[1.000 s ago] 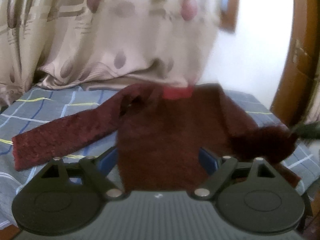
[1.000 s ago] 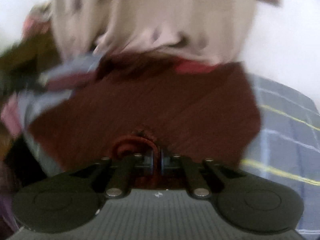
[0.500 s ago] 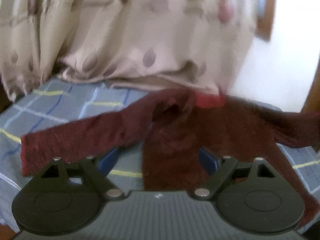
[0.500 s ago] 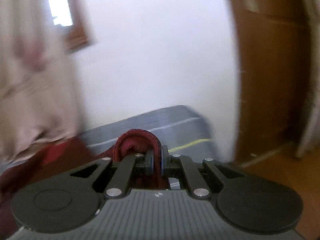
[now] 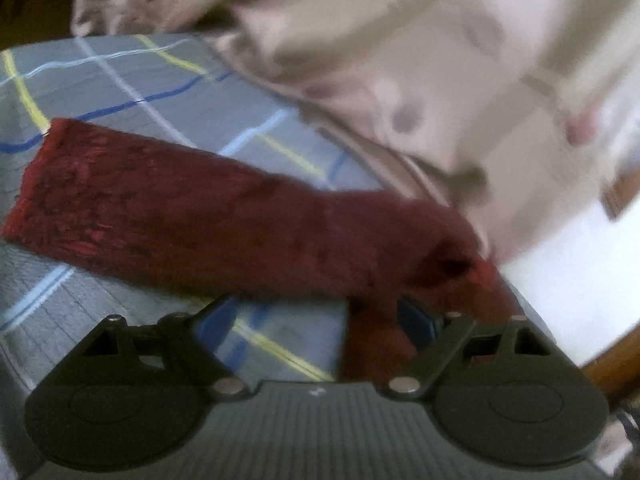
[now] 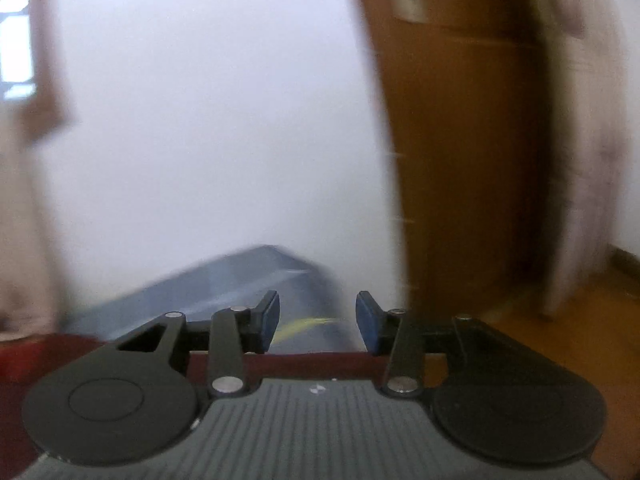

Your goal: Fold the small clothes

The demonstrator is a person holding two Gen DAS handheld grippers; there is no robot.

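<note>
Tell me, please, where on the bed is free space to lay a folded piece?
The checked sheet is bare between the dark red sleeve and the curtain, and again below the sleeve, near the left fingers. It is crowded at the right, where the sweater's body lies against the curtain.

The sweater [image 5: 208,216] is fuzzy maroon knit; the bed sheet [image 5: 132,80] is matt woven cloth; the door [image 6: 460,160] is glossy wood.
</note>
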